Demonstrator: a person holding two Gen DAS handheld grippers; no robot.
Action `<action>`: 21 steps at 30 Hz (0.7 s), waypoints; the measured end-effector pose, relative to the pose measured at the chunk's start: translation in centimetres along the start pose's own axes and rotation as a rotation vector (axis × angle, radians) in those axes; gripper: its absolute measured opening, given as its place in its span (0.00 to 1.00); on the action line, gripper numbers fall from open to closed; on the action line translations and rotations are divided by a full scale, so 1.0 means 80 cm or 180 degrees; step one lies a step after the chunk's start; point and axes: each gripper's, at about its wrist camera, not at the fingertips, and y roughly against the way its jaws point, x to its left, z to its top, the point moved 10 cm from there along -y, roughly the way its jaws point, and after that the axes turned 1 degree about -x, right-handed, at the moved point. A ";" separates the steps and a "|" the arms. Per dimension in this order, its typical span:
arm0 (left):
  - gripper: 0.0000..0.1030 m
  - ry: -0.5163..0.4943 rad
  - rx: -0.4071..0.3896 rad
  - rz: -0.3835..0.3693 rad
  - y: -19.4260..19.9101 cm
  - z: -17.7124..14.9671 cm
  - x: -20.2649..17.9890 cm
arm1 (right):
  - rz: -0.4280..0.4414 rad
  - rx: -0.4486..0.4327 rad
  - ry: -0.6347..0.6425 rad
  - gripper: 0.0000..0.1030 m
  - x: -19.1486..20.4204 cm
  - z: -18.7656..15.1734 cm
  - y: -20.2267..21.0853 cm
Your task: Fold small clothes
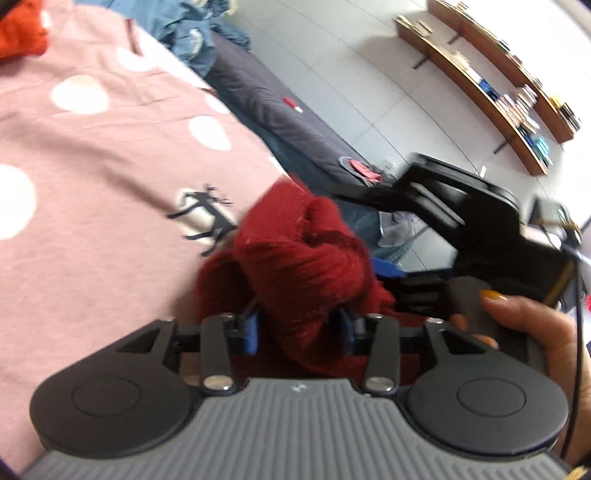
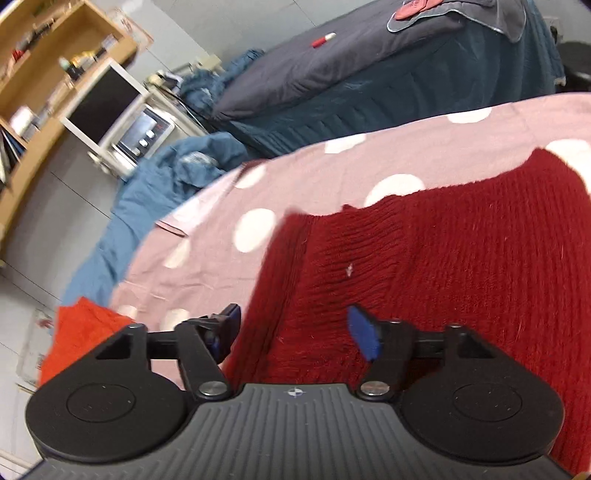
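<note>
1. Pink dotted bedspread (image 2: 314, 173) carried the red knit (image 2: 461, 258), lying at 3 o'clock in right view.
2. Left gripper (image 1: 301, 326) pinched a bunched knit edge, lifted.
3. Right gripper (image 2: 295, 328) gaped over the knit, holding nothing.
4. Likely mid-fold; next, lay the edge across.

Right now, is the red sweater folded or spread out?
Neither fully: the dark red sweater lies mostly spread on the dotted sheet, one part bunched in the left gripper.

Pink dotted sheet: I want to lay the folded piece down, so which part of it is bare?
Bare sheet lies left of the dark red sweater bunched in the left gripper, reaching toward the orange garment. Crowded: the sweater under the open right gripper.
</note>
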 end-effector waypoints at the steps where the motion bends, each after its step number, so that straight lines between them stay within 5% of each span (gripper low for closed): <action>1: 0.41 0.0072 0.0016 -0.0036 0.001 0.003 0.006 | -0.0003 -0.0059 -0.0007 1.00 -0.003 0.004 0.008; 8: 0.51 0.0037 0.0011 0.0077 -0.004 0.008 0.013 | -0.0041 -0.0332 0.0223 1.00 -0.019 0.022 0.071; 11: 0.54 0.0097 0.0031 0.0145 -0.008 -0.001 0.026 | -0.0124 -0.0418 0.0771 1.00 -0.014 0.009 0.095; 15: 0.56 0.0202 0.0018 0.0165 -0.009 -0.005 0.032 | -0.0642 -0.0626 0.1836 0.79 -0.013 -0.031 0.123; 21: 0.62 0.0088 0.0009 0.0316 -0.014 -0.011 0.034 | -0.0748 -0.0488 0.2412 0.74 -0.036 -0.093 0.114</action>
